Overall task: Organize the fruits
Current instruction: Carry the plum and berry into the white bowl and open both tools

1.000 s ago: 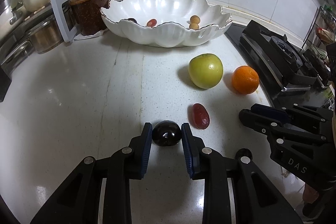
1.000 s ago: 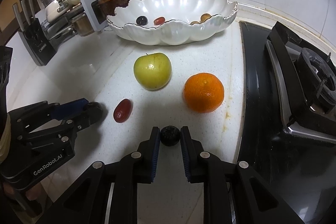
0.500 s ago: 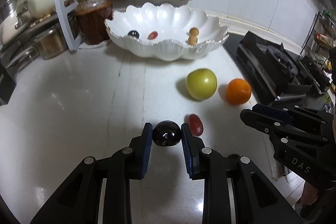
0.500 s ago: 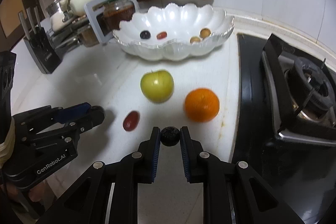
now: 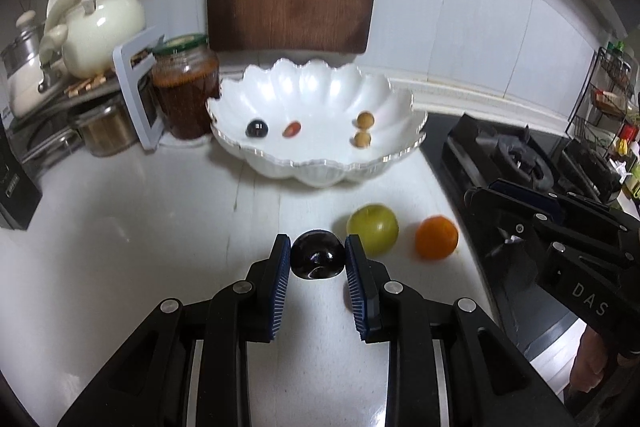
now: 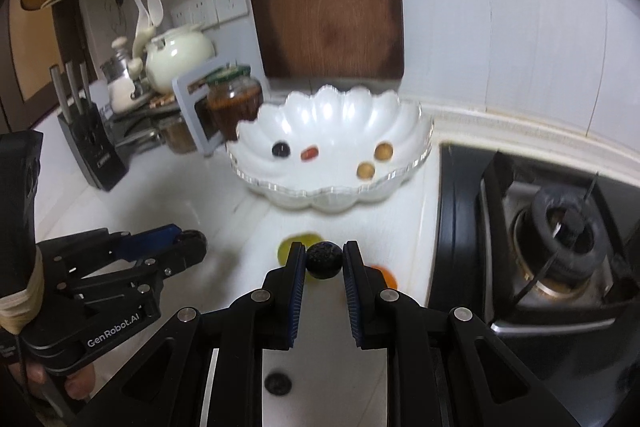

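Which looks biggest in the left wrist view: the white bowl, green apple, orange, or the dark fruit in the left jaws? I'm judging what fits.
1. White bowl.
2. Green apple.
3. Orange and dark fruit: alike; the dark fruit sits nearer the camera, so unranked.

We see the green apple (image 6: 298, 245) and orange (image 6: 386, 277) blurred, half hidden behind the right fingers (image 6: 294, 279).

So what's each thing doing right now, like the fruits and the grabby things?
Left hand-held gripper: shut on plum, lifted.
Right hand-held gripper: shut on dark berry, lifted.
Apple: on counter.
Orange: on counter, beside apple.
Bowl: upright, four small fruits inside.
Jar: lid on.
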The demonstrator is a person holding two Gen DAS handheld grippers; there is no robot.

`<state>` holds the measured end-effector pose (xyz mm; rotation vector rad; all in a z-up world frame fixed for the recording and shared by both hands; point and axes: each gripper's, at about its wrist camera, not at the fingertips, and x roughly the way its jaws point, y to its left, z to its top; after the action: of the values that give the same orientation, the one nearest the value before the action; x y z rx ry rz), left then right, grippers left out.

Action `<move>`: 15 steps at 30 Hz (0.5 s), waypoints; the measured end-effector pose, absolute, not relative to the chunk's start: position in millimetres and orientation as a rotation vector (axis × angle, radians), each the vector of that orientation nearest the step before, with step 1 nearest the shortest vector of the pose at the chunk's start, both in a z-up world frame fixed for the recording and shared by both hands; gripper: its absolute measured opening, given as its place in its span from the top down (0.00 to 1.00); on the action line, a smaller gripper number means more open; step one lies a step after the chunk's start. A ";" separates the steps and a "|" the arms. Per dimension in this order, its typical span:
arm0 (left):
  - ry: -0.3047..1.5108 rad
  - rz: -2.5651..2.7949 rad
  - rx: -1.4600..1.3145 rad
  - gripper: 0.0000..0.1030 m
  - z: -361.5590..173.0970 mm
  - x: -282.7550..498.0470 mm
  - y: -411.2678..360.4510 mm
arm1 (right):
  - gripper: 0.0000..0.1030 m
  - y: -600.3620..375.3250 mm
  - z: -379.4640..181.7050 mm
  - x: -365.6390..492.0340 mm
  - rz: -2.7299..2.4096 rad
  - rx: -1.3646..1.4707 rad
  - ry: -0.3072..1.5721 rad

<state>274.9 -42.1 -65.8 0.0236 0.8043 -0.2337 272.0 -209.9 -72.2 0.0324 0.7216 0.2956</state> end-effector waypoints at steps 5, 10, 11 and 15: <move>0.759 -0.228 0.021 0.73 -50.8 284.2 -40.7 | 0.80 -210.4 -56.9 279.2 0.288 0.023 0.662; 0.707 -0.216 0.027 0.73 -34.9 291.1 -38.4 | 0.80 -210.0 -43.8 285.5 0.284 0.014 0.609; 0.696 -0.215 0.027 0.73 -31.7 292.4 -37.8 | 0.80 -210.0 -41.3 287.4 0.283 0.012 0.601; 0.654 -0.212 0.034 0.73 -18.4 299.0 -37.4 | 0.80 -208.9 -33.7 295.8 0.286 0.015 0.577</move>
<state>299.0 -37.4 -18.4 0.0338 0.6544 -0.2120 295.8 -208.9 -33.7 0.0145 0.5771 0.2862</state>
